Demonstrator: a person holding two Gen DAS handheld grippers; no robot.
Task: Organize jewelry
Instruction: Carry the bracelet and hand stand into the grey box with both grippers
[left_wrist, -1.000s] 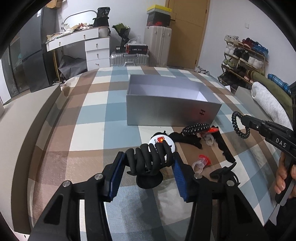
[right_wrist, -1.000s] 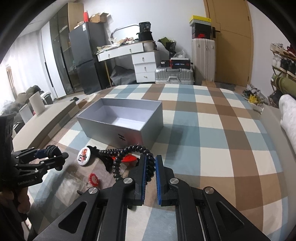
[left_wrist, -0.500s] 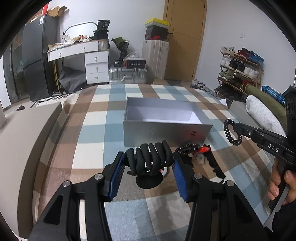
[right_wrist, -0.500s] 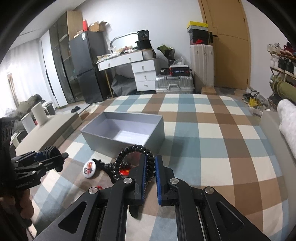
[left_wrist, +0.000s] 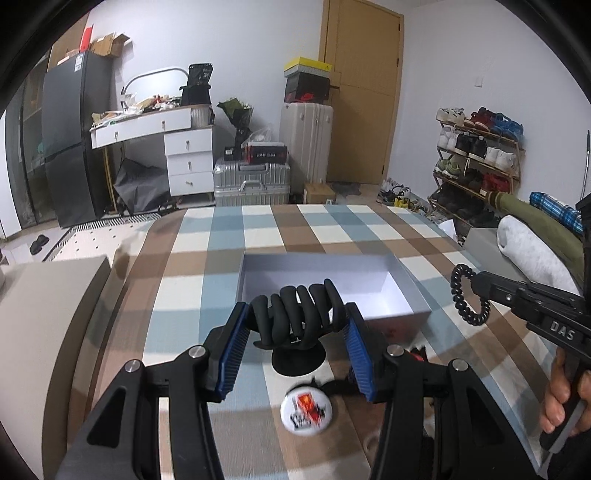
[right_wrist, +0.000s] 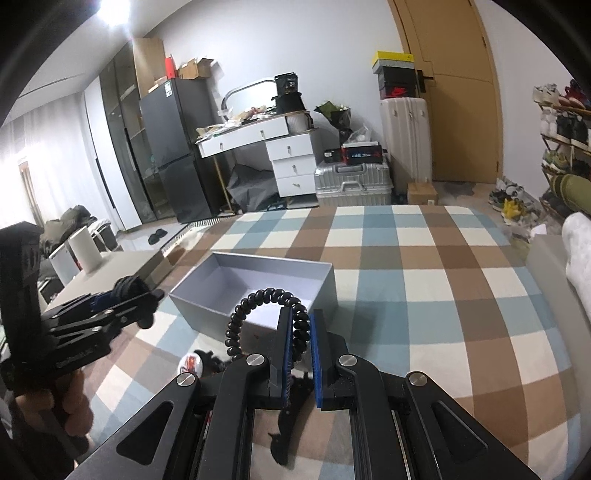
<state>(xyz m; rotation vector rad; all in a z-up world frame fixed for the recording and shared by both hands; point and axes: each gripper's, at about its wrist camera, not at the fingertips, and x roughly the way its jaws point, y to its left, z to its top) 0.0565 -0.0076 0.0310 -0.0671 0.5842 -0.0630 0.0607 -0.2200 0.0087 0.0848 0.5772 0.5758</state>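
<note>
My left gripper (left_wrist: 295, 317) is shut on a black claw-shaped clip (left_wrist: 295, 314) with a round base, held in the air just before the open grey box (left_wrist: 399, 323). The same gripper (right_wrist: 140, 295) shows at the left of the right wrist view. My right gripper (right_wrist: 302, 317) is shut on a black spiral hair tie (right_wrist: 236, 321), also lifted, near the box (right_wrist: 207, 314). In the left wrist view that hair tie (left_wrist: 458, 295) hangs from the right gripper (left_wrist: 480, 284). The box looks empty inside. A round white badge (left_wrist: 306, 410) with red and black print lies on the checked bedspread below.
More small black and red pieces (right_wrist: 210, 360) lie on the bedspread (right_wrist: 424, 295) beside the badge (right_wrist: 190, 363), partly hidden by the grippers. A rolled grey blanket (left_wrist: 528, 251) sits at the bed's right edge. Suitcases, a white desk and a shoe rack stand beyond the bed.
Both grippers have risen with their items still gripped. The box now appears lower and shows its inside, and the badge has dropped toward the bottom of the left wrist view.
</note>
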